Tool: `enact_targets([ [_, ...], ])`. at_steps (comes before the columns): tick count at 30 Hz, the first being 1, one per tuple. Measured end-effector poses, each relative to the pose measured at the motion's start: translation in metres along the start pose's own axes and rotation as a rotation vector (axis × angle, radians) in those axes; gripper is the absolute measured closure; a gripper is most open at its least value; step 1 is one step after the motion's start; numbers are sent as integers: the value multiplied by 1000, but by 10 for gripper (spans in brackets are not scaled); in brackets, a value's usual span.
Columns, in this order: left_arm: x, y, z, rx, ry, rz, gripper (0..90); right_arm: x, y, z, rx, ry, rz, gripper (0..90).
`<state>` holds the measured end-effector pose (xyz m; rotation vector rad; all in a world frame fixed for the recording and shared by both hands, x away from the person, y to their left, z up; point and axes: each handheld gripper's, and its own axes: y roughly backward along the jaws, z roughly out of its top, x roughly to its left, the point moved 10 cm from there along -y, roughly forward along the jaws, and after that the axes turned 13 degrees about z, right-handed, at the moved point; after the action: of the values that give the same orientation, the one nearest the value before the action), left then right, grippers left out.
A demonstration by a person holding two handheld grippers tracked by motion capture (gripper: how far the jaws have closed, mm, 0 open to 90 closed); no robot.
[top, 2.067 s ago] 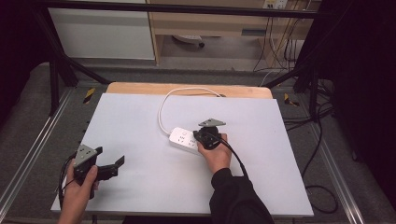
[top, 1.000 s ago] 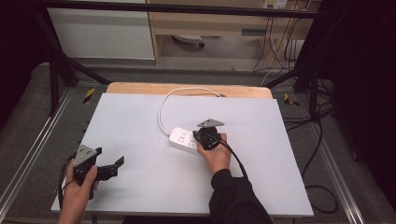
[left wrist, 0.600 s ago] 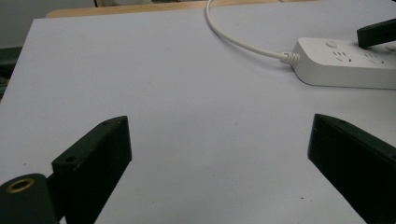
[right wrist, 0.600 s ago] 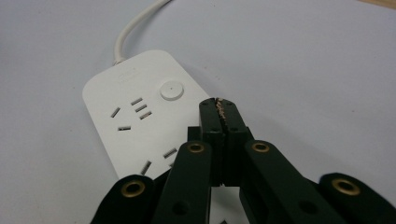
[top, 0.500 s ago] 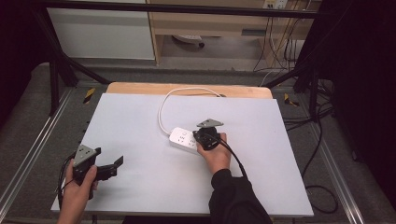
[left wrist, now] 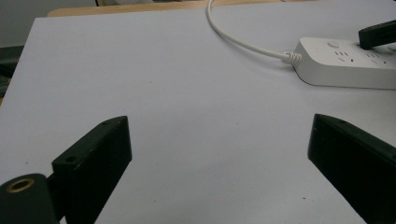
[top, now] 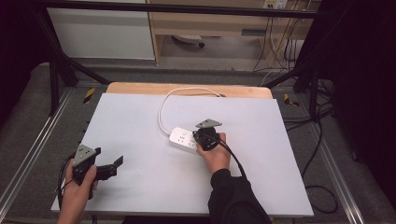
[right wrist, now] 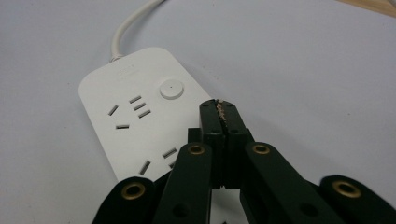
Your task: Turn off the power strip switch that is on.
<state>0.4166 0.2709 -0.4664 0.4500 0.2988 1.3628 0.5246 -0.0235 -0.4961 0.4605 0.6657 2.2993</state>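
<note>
While left tool (top: 114, 164) gapes wide over table (top: 140, 116), right tool (right wrist: 219, 108) sits closed above power strip (right wrist: 130, 121).

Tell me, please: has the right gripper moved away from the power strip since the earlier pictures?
No. The right gripper stays with its shut tips over the power strip, near its round button, as before.

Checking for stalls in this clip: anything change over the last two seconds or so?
No visible change. The right gripper stays shut, tips just over the white power strip near its round button, holding nothing. The left gripper stays open and empty over the table at its near left. The strip and its cord lie as before.
</note>
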Motion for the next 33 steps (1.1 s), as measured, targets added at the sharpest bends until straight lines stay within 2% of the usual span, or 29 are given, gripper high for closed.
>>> enact_targets([
  [4,1,-1,-1,3,1,3,62,0,0,0,-2,-20,11,900],
  [18,1,-2,-1,4,-5,3,63,0,1,0,-4,-19,8,900],
  [21,0,-2,-1,3,-7,0,62,0,0,0,-11,-50,16,900],
  [25,-1,-2,0,1,-8,-2,62,-1,0,1,-2,-49,21,900],
  [28,0,-2,0,3,-7,-2,62,5,0,3,-27,-84,82,900],
  [30,0,-2,-1,3,-7,-2,62,10,-2,4,4,-67,76,900],
  [31,0,-2,0,3,-9,-2,62,11,-3,5,12,-39,49,900],
  [32,0,-2,0,1,-8,-2,62,13,-3,7,1,-15,40,900],
  [33,0,-2,0,0,-5,-2,62,14,-3,9,-13,-14,49,900],
])
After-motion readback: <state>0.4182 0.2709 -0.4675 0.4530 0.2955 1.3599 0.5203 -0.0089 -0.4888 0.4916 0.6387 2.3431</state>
